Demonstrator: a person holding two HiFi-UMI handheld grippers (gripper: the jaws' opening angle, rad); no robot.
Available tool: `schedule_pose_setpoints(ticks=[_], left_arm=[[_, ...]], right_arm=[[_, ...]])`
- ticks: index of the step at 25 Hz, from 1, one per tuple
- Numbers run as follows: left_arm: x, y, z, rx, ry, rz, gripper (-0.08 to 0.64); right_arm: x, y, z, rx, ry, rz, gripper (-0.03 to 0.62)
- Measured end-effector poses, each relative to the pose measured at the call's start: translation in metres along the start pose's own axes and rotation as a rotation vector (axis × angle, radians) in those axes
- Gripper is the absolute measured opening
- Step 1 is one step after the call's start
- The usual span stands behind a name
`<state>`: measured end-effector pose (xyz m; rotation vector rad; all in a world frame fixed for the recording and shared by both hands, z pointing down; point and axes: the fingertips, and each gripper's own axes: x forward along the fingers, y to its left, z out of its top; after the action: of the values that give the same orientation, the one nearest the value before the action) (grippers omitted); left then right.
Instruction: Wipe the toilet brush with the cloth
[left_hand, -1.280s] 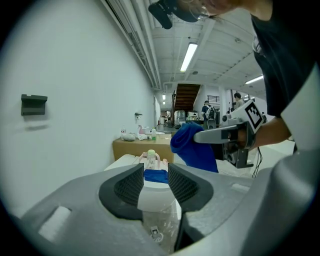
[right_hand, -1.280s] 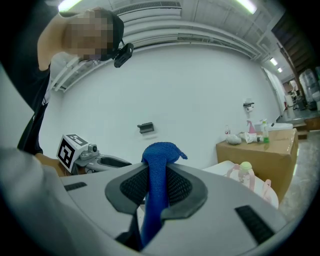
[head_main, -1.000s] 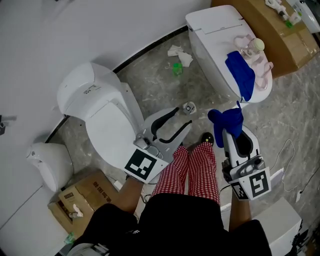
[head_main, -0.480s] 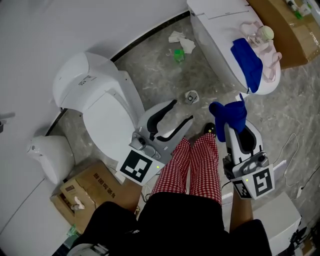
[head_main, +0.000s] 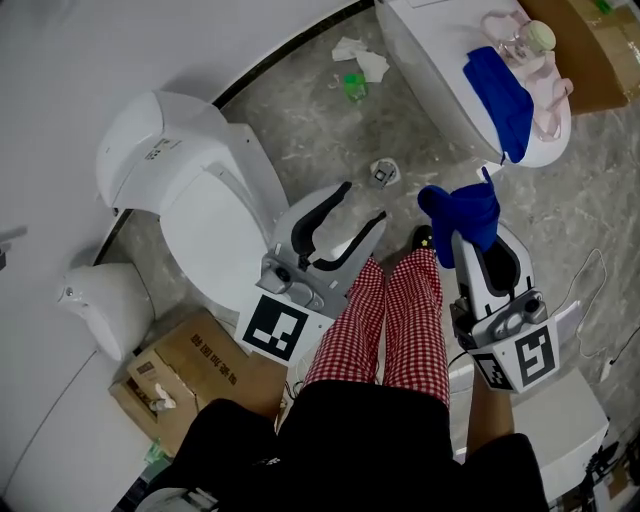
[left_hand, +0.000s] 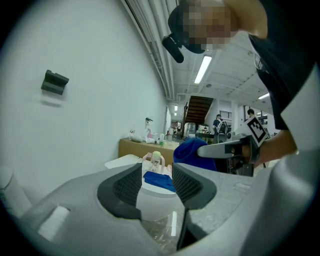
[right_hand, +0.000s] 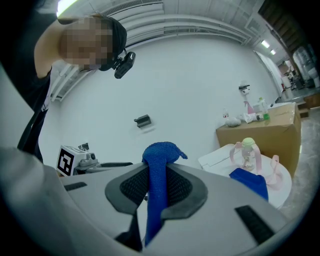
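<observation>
Blue cloth (right_hand: 159, 156) is clamped upright in the right hand-held gripper (right_hand: 158, 190). The left hand-held gripper (head_main: 361, 204) has just been opening its jaws, which stand apart with nothing between them.

a white toilet (head_main: 200, 215) stands lid down by the wall, with a smaller white fixture (head_main: 98, 305) and a cardboard box (head_main: 185, 375) near it. a second toilet (head_main: 435, 70) at top right carries a pink-strapped bottle (head_main: 535, 38). crumpled tissue (head_main: 360, 62) and a green scrap (head_main: 354, 88) lie on the marble floor (head_main: 300, 130) between them.

Left tool (head_main: 365, 200) opened, empty; right tool (head_main: 470, 240) clamped.
</observation>
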<state>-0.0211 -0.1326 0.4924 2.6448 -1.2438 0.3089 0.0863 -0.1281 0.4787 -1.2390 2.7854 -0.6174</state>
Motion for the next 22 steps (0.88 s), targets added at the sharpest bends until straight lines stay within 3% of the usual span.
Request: schedule_pose_setpoints(ticks=[4,8,13,22], left_arm=[[0.000,-0.002,0.000,-0.040,-0.037,-0.008,0.187],[0.002,-0.001,-0.004,0.019,-0.025,0.007,0.187],[0.004,0.004,-0.011,0.025,-0.030,0.036,0.187],[0.018,0.001,-0.031,0.187,0.034,0.074,0.179]], right_arm=[[0.000,-0.001,-0.005,0.014,0.005,0.002,0.067],[0.001,-0.004,-0.010,0.008,0.007,-0.001,0.067],[0.004,-0.006,-0.015,0.013,0.015,0.003,0.067],[0.013,-0.010,-0.028,0.016,0.035,0.016,0.067]])
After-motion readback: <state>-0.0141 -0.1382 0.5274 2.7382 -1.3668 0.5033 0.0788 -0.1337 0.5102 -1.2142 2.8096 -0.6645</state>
